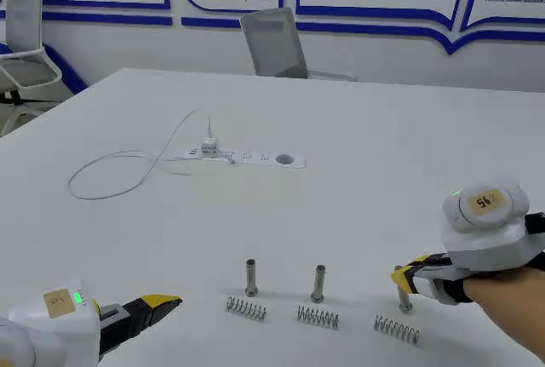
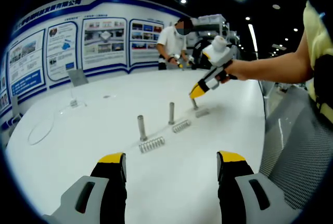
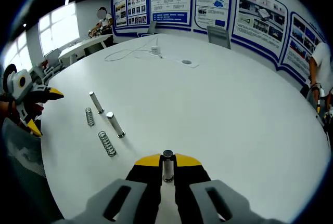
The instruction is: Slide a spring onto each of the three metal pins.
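Three pins (image 1: 251, 278) upright | springs (image 1: 246, 307) flat, left-right | right gripper (image 1: 398, 280) clamps rightmost pin (image 3: 167, 163)

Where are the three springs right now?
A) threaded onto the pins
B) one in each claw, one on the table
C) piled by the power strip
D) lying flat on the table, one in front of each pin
D. The left spring, middle spring and right spring lie flat on the table, in front of the left pin, middle pin and right pin, all standing bare.
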A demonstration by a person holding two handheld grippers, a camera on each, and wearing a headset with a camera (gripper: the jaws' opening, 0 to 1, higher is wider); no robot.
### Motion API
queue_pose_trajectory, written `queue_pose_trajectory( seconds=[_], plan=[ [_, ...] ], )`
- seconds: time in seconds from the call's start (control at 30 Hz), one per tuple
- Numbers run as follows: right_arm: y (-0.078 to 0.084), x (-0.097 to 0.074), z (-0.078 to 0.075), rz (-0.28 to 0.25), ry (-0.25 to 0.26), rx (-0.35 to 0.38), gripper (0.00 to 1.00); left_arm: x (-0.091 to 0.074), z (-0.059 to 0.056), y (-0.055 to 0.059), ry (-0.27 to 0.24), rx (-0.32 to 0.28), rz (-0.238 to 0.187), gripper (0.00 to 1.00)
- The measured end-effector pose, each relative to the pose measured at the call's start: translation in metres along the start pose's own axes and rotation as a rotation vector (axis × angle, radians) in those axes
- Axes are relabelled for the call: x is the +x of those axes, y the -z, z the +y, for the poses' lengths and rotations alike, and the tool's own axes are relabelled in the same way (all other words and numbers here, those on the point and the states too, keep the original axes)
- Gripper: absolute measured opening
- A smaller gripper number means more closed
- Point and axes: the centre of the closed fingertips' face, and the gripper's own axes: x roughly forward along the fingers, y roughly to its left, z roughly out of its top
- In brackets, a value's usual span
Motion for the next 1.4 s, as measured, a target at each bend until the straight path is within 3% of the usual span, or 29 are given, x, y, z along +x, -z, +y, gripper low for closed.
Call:
queue_pose_trajectory(
  seconds=[1.4],
  plan=[
    [0.007,-0.012,0.001,-0.05,-0.004,-0.027,0.1,0.0,-0.009,-0.002,0.006,0.013,0.005,0.72]
  ],
)
